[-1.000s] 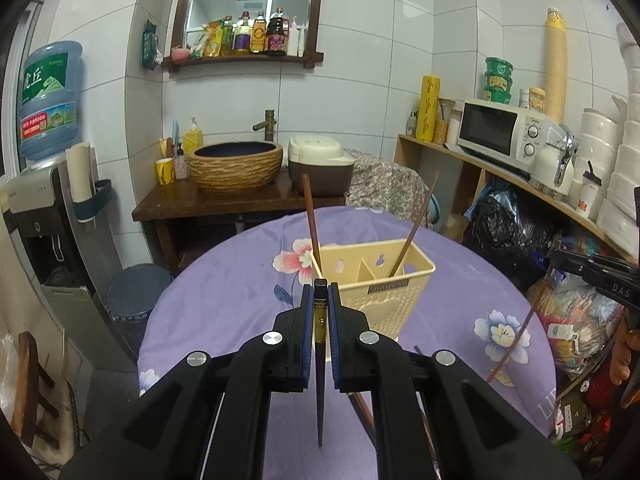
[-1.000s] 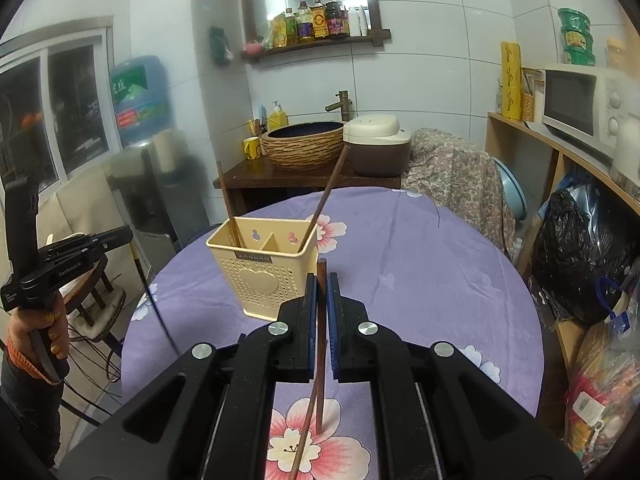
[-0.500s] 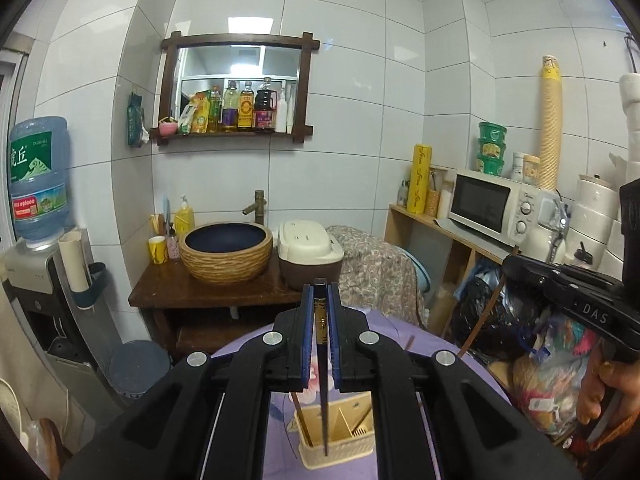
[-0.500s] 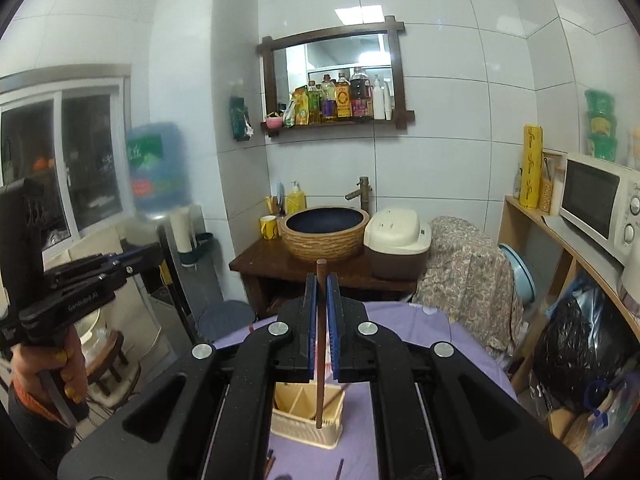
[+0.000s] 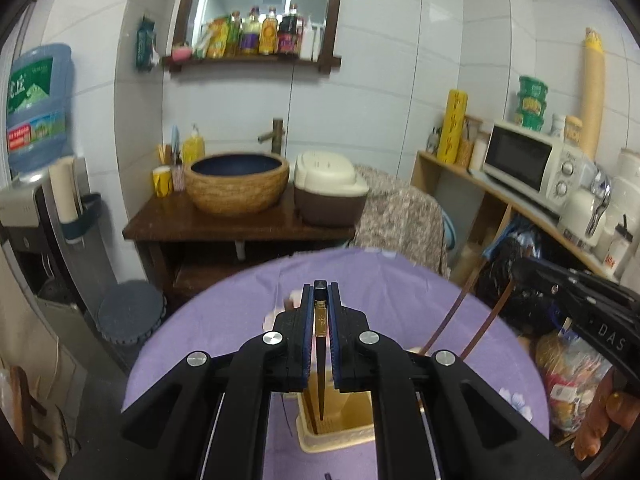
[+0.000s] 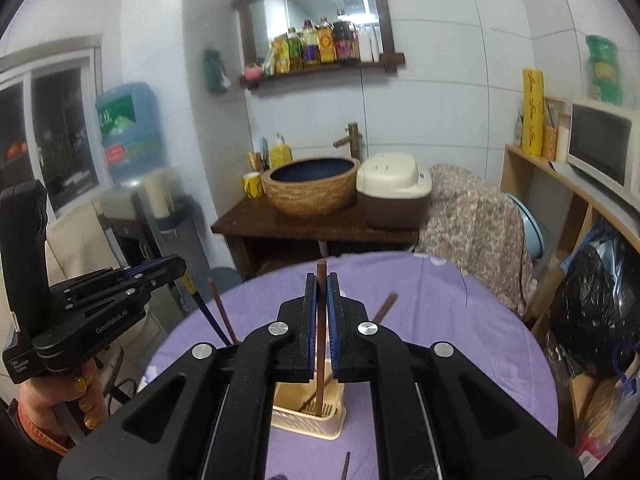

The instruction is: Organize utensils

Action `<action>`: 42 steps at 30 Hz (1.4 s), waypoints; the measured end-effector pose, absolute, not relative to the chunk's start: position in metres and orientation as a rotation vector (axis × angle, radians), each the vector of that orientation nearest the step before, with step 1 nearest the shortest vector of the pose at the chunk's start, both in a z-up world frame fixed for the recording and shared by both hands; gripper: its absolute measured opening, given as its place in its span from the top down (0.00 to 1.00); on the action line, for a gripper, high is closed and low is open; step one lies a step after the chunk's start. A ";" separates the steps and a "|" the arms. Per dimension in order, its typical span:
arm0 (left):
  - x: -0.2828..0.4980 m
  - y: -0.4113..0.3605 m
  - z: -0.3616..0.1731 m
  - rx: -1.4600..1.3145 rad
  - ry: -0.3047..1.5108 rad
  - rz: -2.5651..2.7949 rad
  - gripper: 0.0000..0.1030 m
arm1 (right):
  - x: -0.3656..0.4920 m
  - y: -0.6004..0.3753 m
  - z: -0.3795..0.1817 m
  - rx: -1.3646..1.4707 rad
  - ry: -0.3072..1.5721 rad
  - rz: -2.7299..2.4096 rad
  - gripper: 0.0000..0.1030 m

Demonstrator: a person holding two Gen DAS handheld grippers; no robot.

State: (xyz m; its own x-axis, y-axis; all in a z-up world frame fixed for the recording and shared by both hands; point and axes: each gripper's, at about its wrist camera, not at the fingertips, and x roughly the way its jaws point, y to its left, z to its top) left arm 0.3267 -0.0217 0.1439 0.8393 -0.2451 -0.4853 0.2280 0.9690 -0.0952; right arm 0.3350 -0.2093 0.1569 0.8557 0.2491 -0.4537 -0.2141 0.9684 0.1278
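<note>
Left gripper (image 5: 320, 300) clamping a dark tapered chopstick (image 5: 320, 376) upright, its tip hanging inside the cream perforated plastic holder (image 5: 340, 436), right gripper (image 6: 321, 292) pinching a slim brown wooden chopstick (image 6: 320, 344) over the same holder (image 6: 308, 416), round table in smooth purple floral cloth (image 5: 224, 320) spreading beyond

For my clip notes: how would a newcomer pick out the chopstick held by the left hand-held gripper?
Start at the round table with the purple cloth and find the cream holder on it. Directly above it, the left hand-held gripper pinches a chopstick upright, tip down. It is black with a gold band, unlike the plain brown ones leaning nearby.
</note>
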 end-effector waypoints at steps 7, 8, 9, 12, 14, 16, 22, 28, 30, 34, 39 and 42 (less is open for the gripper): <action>0.327 -0.019 0.110 -0.008 0.549 -0.236 0.92 | 0.343 -0.214 0.127 0.091 0.509 0.231 0.94; 0.327 -0.020 0.110 -0.002 0.547 -0.236 0.92 | 0.342 -0.214 0.127 0.093 0.507 0.233 0.94; 0.327 -0.021 0.110 0.002 0.550 -0.240 0.91 | 0.342 -0.214 0.127 0.096 0.506 0.235 0.94; 0.325 -0.020 0.113 -0.002 0.555 -0.253 0.76 | 0.340 -0.215 0.127 0.107 0.495 0.234 0.92; 0.318 -0.018 0.117 0.005 0.527 -0.238 0.43 | 0.337 -0.218 0.127 0.115 0.489 0.236 0.79; 0.310 -0.016 0.120 0.013 0.494 -0.225 0.40 | 0.330 -0.220 0.128 0.120 0.460 0.226 0.42; 0.274 -0.003 0.116 0.021 0.436 -0.197 0.11 | 0.296 -0.225 0.132 0.117 0.371 0.219 0.17; 0.243 0.003 0.080 0.036 0.493 -0.197 0.05 | 0.253 -0.225 0.111 0.058 0.372 0.178 0.08; 0.238 0.005 0.063 0.034 0.537 -0.208 0.05 | 0.244 -0.224 0.093 0.041 0.414 0.186 0.08; 0.229 0.010 0.023 0.050 0.634 -0.188 0.05 | 0.231 -0.229 0.056 0.026 0.499 0.161 0.07; 0.216 0.023 -0.015 0.031 0.715 -0.155 0.05 | 0.216 -0.239 0.007 0.002 0.605 0.083 0.07; 0.207 0.029 -0.033 0.027 0.750 -0.135 0.06 | 0.209 -0.244 -0.019 0.011 0.665 0.060 0.07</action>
